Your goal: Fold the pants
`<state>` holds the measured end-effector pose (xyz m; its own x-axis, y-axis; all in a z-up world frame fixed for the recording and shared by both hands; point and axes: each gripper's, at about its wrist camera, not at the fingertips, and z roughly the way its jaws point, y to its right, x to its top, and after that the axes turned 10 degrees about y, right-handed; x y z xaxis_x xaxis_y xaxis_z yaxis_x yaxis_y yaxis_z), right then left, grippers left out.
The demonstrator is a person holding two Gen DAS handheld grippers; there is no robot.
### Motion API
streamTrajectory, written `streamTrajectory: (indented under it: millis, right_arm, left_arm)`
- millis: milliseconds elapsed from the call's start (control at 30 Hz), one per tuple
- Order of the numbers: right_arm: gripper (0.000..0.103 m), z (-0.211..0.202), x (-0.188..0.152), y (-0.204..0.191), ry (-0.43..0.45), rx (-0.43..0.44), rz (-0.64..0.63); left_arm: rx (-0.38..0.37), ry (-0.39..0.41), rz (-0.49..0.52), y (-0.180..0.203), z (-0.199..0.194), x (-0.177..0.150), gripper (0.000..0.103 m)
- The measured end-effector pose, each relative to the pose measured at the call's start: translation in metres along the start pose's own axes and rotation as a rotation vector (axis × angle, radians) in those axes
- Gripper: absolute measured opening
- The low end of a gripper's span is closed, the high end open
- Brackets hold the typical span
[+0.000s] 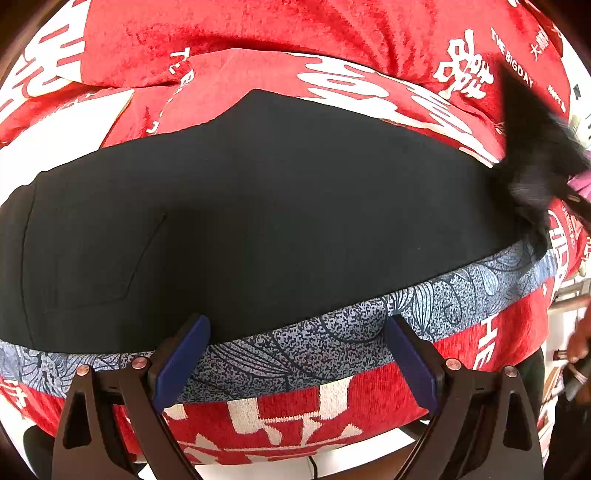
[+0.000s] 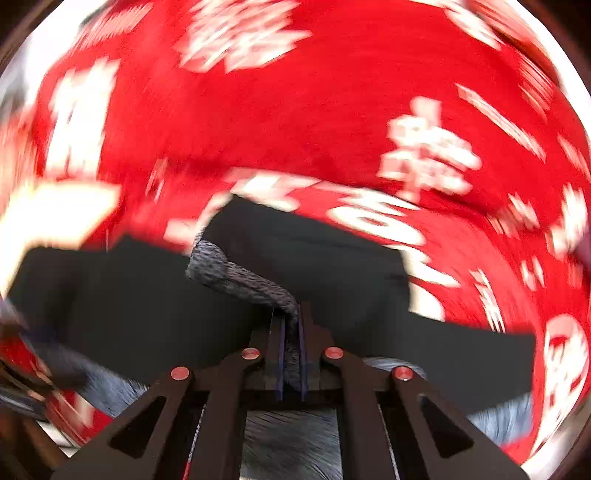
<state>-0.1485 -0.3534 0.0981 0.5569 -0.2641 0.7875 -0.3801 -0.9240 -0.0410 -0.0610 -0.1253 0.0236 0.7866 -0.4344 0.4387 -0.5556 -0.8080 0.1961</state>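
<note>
The black pants [image 1: 258,206] lay flat on the red blanket [image 1: 258,33], the right gripper [image 2: 291,321] clamped on a lifted patterned edge, seemingly to fold it over, while the left gripper [image 1: 295,332] hung spread wide above the near edge.

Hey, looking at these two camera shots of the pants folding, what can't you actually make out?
- Right wrist view: motion blur smears the red blanket; its lettering is unreadable.
- Right wrist view: the right tool covers the fabric it grips.
- Left wrist view: the black pants run off the left edge; a blurred dark shape hides their right end.
</note>
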Motion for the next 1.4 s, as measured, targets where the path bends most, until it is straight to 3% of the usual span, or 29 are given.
streamTrajectory:
  millis: [100,200,300,400,533,600,667,733,900,967,1133,1200,1233,1267,1333,1400]
  right_arm:
    - [0.006,-0.044,-0.004,0.071,0.115,-0.016,0.284]
    - [0.006,-0.07,-0.022,0.139,0.181,-0.069,0.484]
    - [0.006,-0.075,-0.05,0.202,0.184,-0.141,0.623]
    - [0.006,-0.051,-0.08,0.246,0.113,-0.107,0.741]
    - [0.013,-0.021,-0.104,0.262,0.043,-0.037,0.818]
    - [0.023,-0.018,-0.113,0.265,0.061,0.024,0.897]
    - [0.056,-0.024,-0.12,0.27,0.129,0.077,0.969]
    - [0.074,-0.028,-0.123,0.269,0.186,0.1,0.998]
    - [0.078,-0.025,-0.119,0.274,0.236,0.054,0.991]
    - [0.084,-0.026,-0.116,0.276,0.259,0.015,0.995]
    - [0.09,-0.014,-0.114,0.288,0.264,0.056,1.02]
    - [0.078,-0.011,-0.104,0.288,0.225,0.096,0.983]
    - [0.036,-0.01,-0.098,0.286,0.213,0.127,0.961]
    - [0.008,-0.011,-0.09,0.283,0.184,0.116,0.924]
    - [0.007,-0.023,-0.079,0.279,0.189,0.1,0.889]
    - [0.007,-0.048,-0.064,0.272,0.252,0.119,0.842]
  left_arm:
    - [0.011,-0.007,-0.002,0.002,0.001,0.002,0.095]
    - [0.021,-0.01,-0.003,0.003,0.002,0.002,0.095]
    - [0.031,-0.014,0.0,0.006,0.003,0.003,0.095]
    - [0.045,-0.018,0.006,0.008,0.005,0.003,0.095]
    - [0.057,-0.022,0.005,0.009,0.006,0.002,0.095]
    - [0.066,-0.027,0.007,0.01,0.007,0.003,0.095]
    - [0.074,-0.033,0.008,0.011,0.008,0.003,0.095]
    - [0.062,-0.04,0.012,0.017,0.008,0.006,0.095]
    - [-0.021,-0.052,0.038,0.055,0.013,0.02,0.095]
    - [-0.061,-0.069,0.035,0.07,0.021,0.029,0.095]
    - [-0.084,-0.098,0.012,0.104,0.044,0.05,0.095]
    - [-0.094,-0.098,0.015,0.115,0.047,0.055,0.095]
    - [-0.103,-0.101,0.015,0.12,0.047,0.057,0.095]
    - [-0.114,-0.102,0.015,0.124,0.046,0.06,0.095]
    - [-0.134,-0.096,0.022,0.134,0.042,0.065,0.095]
    - [-0.154,-0.081,0.038,0.143,0.033,0.07,0.095]
